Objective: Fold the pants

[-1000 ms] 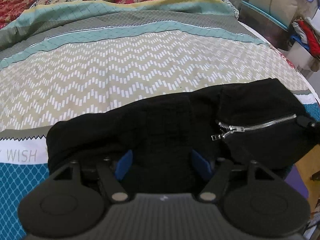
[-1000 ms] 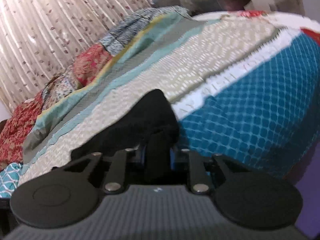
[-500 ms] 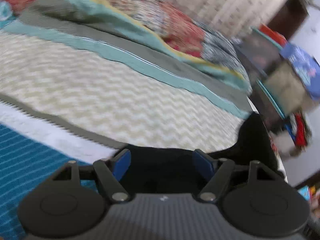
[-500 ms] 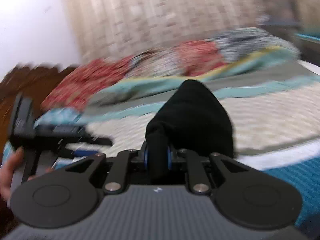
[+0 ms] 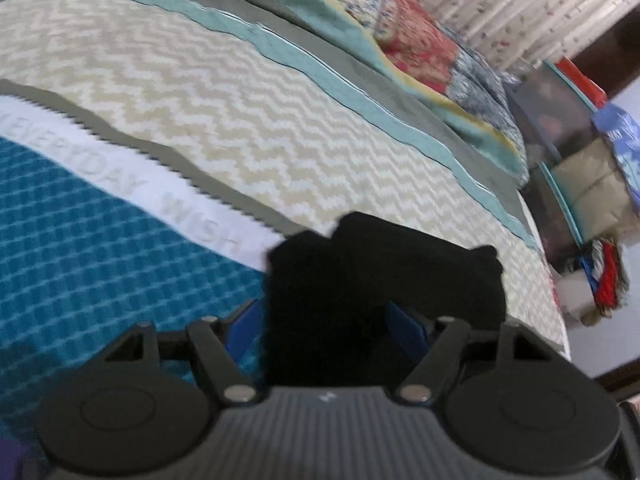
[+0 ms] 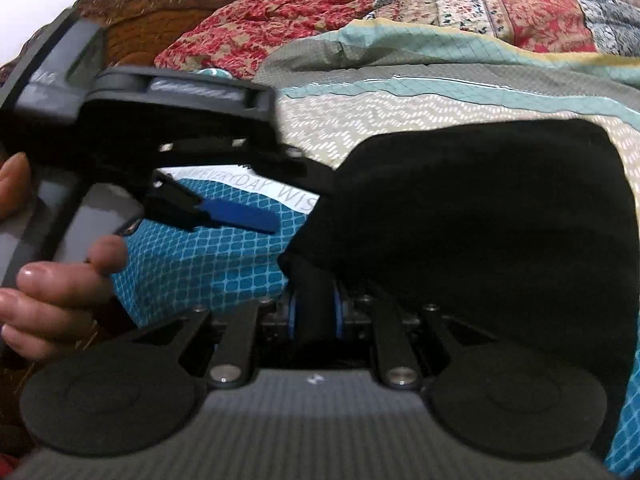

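The black pants (image 5: 380, 280) are bunched up over the patterned bedspread (image 5: 200, 100). In the left wrist view my left gripper (image 5: 324, 322) stands wide, its blue pads (image 5: 244, 320) set against either side of a thick bundle of the pants. My right gripper (image 6: 316, 312) is shut on a narrow fold of the pants (image 6: 480, 220), which spread out dark to the right. The right wrist view also shows the left gripper (image 6: 296, 196) at the pants' left edge, held by a person's hand (image 6: 52, 280).
A floral quilt (image 6: 360, 12) lies along the bed's far side, in front of a carved wooden headboard (image 6: 152, 20). A curtain (image 5: 520, 8) hangs behind. Boxes and piled clothes (image 5: 580, 168) stand past the bed's right edge.
Both grippers have swung across the bed and rolled, carrying the pants with them. The zipper has dropped out of sight. The left gripper and the hand have come into the right wrist view.
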`<state>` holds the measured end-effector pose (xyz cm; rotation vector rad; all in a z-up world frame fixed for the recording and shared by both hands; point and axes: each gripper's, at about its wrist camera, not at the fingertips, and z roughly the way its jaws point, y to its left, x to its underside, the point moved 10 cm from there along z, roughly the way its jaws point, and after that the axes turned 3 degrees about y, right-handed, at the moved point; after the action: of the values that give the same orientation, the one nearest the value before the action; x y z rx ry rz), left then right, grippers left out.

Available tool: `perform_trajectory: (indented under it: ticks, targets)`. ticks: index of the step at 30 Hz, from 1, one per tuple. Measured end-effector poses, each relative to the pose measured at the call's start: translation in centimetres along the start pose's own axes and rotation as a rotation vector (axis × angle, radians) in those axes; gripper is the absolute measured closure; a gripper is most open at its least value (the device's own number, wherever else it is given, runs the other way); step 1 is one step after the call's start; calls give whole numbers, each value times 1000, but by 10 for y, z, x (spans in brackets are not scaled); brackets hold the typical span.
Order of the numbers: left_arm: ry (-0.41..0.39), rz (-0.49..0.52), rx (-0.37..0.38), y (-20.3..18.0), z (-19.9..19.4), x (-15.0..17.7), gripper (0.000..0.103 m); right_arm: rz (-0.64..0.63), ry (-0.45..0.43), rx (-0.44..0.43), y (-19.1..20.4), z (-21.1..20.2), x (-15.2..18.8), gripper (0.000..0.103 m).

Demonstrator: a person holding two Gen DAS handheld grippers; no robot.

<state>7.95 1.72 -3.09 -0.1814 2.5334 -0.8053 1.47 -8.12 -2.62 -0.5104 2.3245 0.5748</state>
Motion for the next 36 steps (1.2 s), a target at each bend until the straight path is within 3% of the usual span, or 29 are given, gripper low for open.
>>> perform_trajectory:
  ticks: [2, 3, 4, 5, 7, 9, 12, 17, 20, 24, 27, 29, 36]
  targets:
    - [11, 26, -11, -7, 10, 1, 36, 6, -8, -17, 2, -5, 1, 72]
    - [24, 43, -37, -8, 18, 3, 44, 8, -15, -36, 6, -11, 3, 67]
    - [40, 48, -44, -9, 22, 5, 45, 6, -22, -65, 9, -20, 3, 58]
    - [35, 51, -54, -9, 24, 7, 44, -6, -32, -90, 26, -17, -1, 55]
    - [31, 67, -61, -11, 24, 7, 43, -40, -53, -132, 38, -27, -1, 55]
    - [38, 58, -71, -7, 26, 7, 36, -48, 7, -158, 44, -22, 11, 54]
    - [51, 20, -58, -2, 25, 9, 34, 0, 89, -199, 45, -6, 28, 54]
    - [-7, 71, -76, 0, -2, 2, 35, 42, 7, -240, 43, -34, 12, 54]
    - [-55, 93, -72, 0, -23, -3, 28, 61, -70, -200, 31, -57, 3, 54]
    - [-63, 91, -53, -3, -33, -2, 22, 137, -168, -77, -9, -81, -10, 54]
    - [-39, 97, -32, -7, -31, 5, 13, 228, -221, 19, -46, -92, -14, 46]
    - [-26, 107, -27, -9, -27, 10, 12, 296, -238, 70, -65, -95, -7, 35]
    - [3, 94, -3, -12, -23, 17, 7, 492, -247, 102, -102, -101, 17, 26]
